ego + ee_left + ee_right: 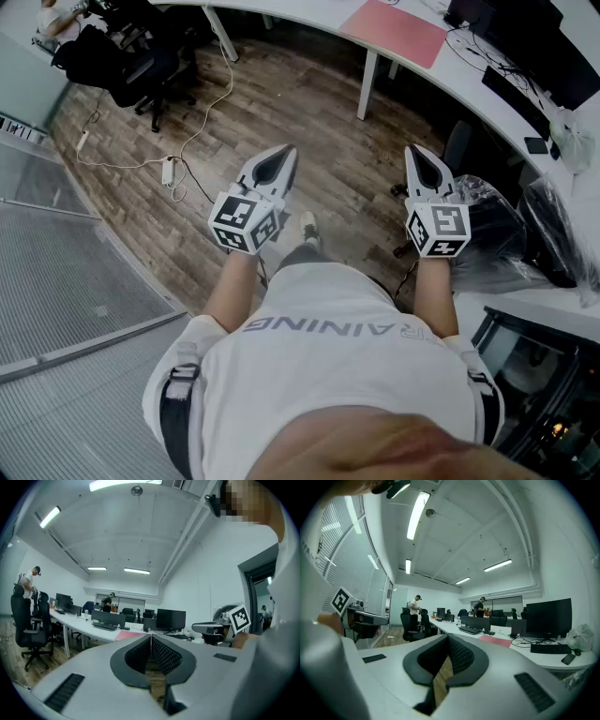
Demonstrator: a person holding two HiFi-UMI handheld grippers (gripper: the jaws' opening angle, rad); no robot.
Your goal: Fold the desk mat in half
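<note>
The pink desk mat lies flat on the long white desk at the top of the head view, well ahead of both grippers. It shows small and far off in the left gripper view and in the right gripper view. My left gripper and right gripper are held side by side in front of the person's body, above the wooden floor. Both are shut, jaws meeting with nothing between them.
A white desk leg stands between me and the mat. Cables and a power strip lie on the floor at left. Black office chairs stand at far left. Monitors and a keyboard sit at right, above a black bagged bundle. People stand at far desks.
</note>
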